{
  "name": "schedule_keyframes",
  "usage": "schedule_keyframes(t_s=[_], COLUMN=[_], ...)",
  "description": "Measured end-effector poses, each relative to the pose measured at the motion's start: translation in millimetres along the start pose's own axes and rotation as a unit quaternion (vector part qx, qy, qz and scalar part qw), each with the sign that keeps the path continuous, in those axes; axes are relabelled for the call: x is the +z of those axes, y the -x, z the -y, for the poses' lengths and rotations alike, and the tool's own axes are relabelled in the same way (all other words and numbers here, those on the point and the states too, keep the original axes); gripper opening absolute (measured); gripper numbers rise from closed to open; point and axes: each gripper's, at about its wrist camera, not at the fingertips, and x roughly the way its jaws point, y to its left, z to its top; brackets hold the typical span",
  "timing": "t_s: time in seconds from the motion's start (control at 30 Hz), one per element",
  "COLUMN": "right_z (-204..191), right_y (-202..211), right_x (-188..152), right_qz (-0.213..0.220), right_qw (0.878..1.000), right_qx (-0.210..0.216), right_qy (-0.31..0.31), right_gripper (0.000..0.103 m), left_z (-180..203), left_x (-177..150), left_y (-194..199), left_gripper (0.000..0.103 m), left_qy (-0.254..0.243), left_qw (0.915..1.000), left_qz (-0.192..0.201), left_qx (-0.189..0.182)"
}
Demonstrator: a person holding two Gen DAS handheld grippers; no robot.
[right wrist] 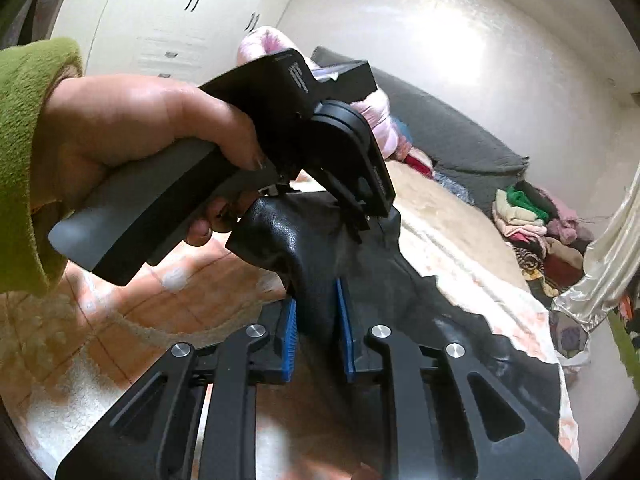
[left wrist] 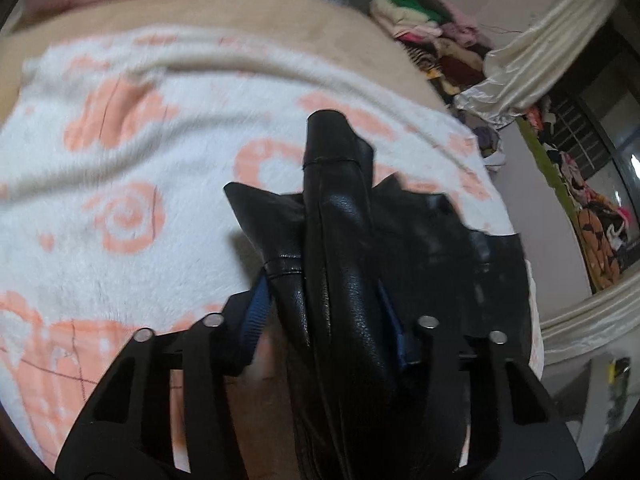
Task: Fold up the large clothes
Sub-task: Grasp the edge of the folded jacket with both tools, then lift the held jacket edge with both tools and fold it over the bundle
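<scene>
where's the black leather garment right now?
The black leather garment is bunched centre-frame in both wrist views, pinched between the right gripper fingers and the left gripper fingers, and raised over the white-and-orange blanket on the bed.

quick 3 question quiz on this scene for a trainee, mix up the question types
1. True or false: the right hand-held gripper has its blue pads closed on the black leather garment.
2. What lies under the garment? A) a bare wooden table B) a white blanket with orange patterns C) a metal tray
3. Fill in: the sleeve of the hand holding the left hand-held gripper is ____.

Key: 1 true; 2 B; 3 green
</scene>
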Motion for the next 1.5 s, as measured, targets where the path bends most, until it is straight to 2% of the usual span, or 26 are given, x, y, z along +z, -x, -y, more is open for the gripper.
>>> schedule_keyframes(t_s=[0.17, 0.43, 0.87, 1.2, 1.3, 1.4, 1.47, 1.5], right_z=[31, 82, 137, 171, 187, 201, 211, 219], right_y=[34, 83, 123, 134, 133, 131, 127, 123], right_x=[0, -20, -63, -105, -120, -136, -149, -159], right_qz=[0.028, 0.053, 0.069, 0.055, 0.047, 0.031, 0.012, -0.002], right_qw=[0.999, 0.991, 0.976, 0.963, 0.957, 0.950, 0.942, 0.934], right_qx=[-0.030, -0.074, -0.116, -0.133, -0.132, -0.133, -0.124, -0.108], right_qy=[-0.035, -0.096, -0.171, -0.229, -0.255, -0.281, -0.313, -0.342], right_gripper=[0.015, 0.012, 0.010, 0.010, 0.010, 0.010, 0.010, 0.011], left_z=[53, 137, 239, 300, 316, 322, 323, 321], left_x=[8, 6, -11, -29, -31, -30, -30, -30], left_y=[26, 31, 4, -38, -53, -59, -58, -56], left_gripper=[0.036, 0.036, 0.036, 0.039, 0.045, 0.046, 0.048, 0.049], left_qy=[-0.041, -0.116, -0.196, -0.243, -0.244, -0.227, -0.215, -0.217], left_qw=[0.9983, 0.9914, 0.9787, 0.9687, 0.9691, 0.9733, 0.9750, 0.9747], left_qz=[0.040, 0.061, 0.056, 0.040, 0.032, 0.022, 0.021, 0.025], left_qx=[-0.012, -0.001, 0.023, 0.030, 0.016, -0.031, -0.051, -0.049])
